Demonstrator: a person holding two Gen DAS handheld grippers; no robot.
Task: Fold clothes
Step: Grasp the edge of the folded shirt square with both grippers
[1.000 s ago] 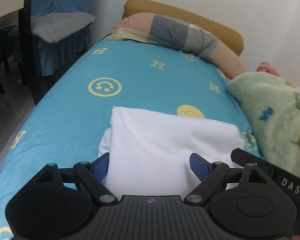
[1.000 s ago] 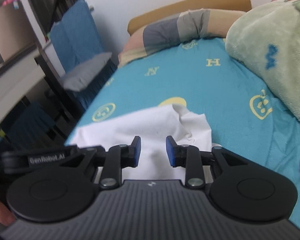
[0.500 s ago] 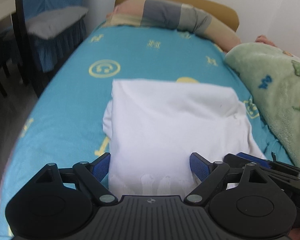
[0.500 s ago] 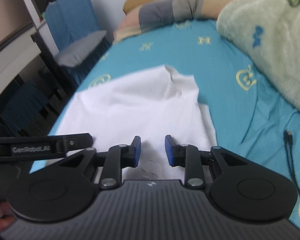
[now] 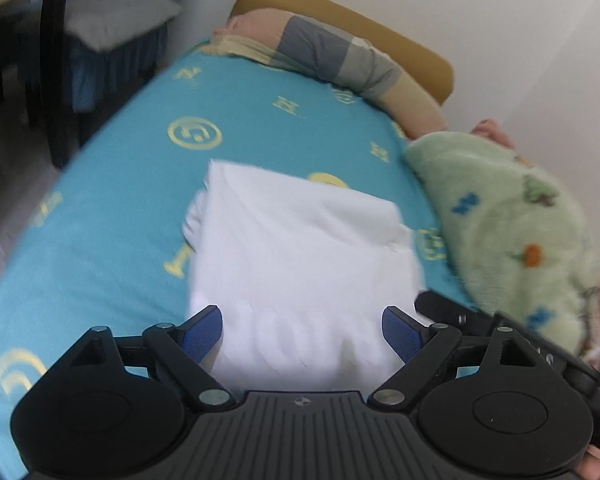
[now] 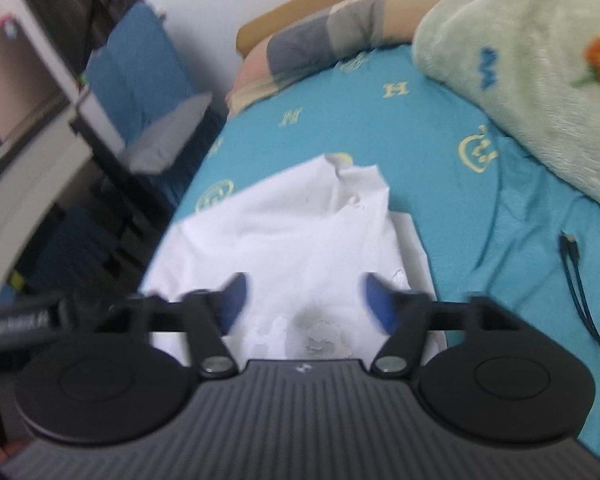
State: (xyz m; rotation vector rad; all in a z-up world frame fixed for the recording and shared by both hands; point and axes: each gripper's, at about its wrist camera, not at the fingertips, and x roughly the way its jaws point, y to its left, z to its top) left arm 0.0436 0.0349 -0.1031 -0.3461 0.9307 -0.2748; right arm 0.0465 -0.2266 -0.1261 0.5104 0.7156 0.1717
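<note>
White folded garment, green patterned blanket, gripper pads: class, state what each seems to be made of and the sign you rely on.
White folded garment: thin woven or knit cloth, matte; it creases softly. Green patterned blanket: plush fleece, judging by its fuzzy nap. Blue pads on the left gripper: probably rubber, finely textured; its black frame looks like moulded plastic.

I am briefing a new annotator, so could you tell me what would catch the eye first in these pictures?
A folded white garment lies mid-bed on a turquoise sheet printed with yellow smileys. Both open grippers, left and right, hang over its near edge. A fluffy green blanket is heaped to the right.
</note>
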